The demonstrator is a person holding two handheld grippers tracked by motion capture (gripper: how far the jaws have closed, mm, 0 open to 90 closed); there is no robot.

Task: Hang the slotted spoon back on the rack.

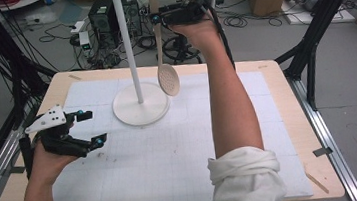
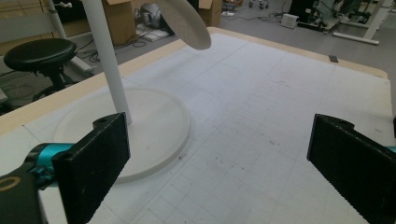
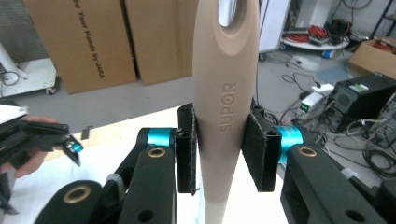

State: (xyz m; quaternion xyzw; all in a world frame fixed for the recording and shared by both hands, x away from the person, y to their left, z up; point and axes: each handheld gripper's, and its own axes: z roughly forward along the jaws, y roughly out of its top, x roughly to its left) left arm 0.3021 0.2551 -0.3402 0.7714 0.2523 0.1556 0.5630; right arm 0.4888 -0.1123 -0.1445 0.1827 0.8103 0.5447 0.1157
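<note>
A: High view, left to right. Left gripper (image 1: 91, 128): jaws wide apart, empty, low over the tabletop (image 1: 279, 120). Stand (image 1: 132, 60): white pole on a round base.

B: Right gripper (image 1: 156, 18)?

A: Clamped on the skimmer (image 1: 167, 76) handle, raised beside the pole. Risk: the dangling head may knock the pole; hanging hole (image 3: 227, 11) could miss a hook.

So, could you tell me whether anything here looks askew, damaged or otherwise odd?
Nothing stands out. The right gripper clamps the slotted spoon by its handle, bowl hanging down beside the white stand, which is upright. The left gripper waits open over the mat.
</note>
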